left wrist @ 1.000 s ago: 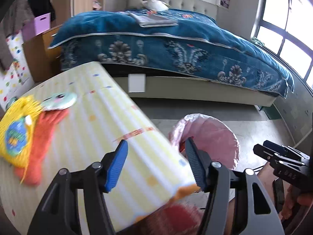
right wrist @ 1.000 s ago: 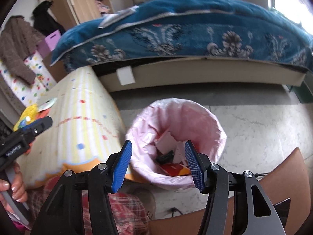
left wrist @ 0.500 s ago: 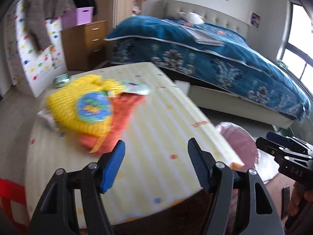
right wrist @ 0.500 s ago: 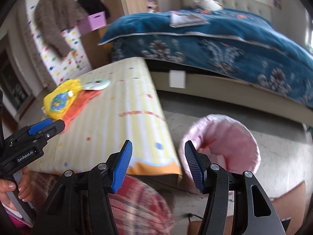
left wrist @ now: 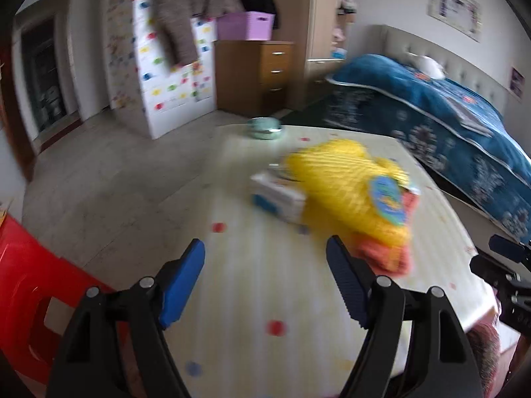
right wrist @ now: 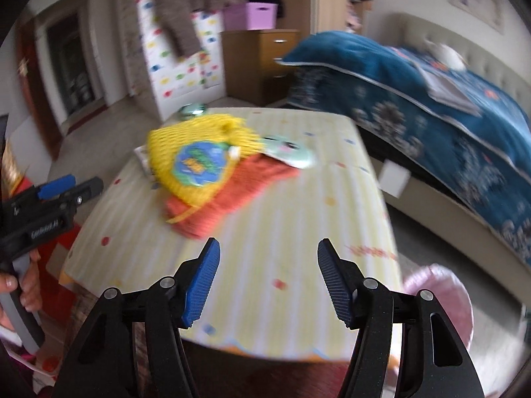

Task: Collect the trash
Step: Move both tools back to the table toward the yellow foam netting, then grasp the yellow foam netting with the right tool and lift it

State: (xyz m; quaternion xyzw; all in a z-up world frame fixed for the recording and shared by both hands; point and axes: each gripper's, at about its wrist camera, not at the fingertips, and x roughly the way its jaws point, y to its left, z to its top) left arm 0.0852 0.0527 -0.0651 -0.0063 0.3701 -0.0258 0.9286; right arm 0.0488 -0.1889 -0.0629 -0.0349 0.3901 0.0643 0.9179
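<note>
On the striped yellow table (left wrist: pixel 265 292) lies a heap: a yellow mesh bag (left wrist: pixel 345 192) with a blue round label, an orange mesh bag (left wrist: pixel 388 255) under it, and a white and blue box (left wrist: pixel 277 197) at its left. My left gripper (left wrist: pixel 265 278) hovers over the table's near part, jaws opening, nothing between them. My right gripper (right wrist: pixel 268 277) also hangs above the table (right wrist: pixel 298 232), jaws opening and empty, short of the yellow bag (right wrist: pixel 195 159), the orange bag (right wrist: pixel 232 192) and a pale green wrapper (right wrist: pixel 288 149). The pink-lined bin (right wrist: pixel 438 295) stands by the table's right edge.
A red plastic stool (left wrist: pixel 30 292) stands at the table's left. A blue-covered bed (right wrist: pixel 431 106) runs along the right. A wooden drawer unit (left wrist: pixel 255 73) and a purple box (left wrist: pixel 245 26) are at the back. A small green bowl (left wrist: pixel 265 127) sits at the table's far end.
Both views have swung left from the pink bin and bed toward the table and its heap. Both grippers' jaws stand a little wider than before.
</note>
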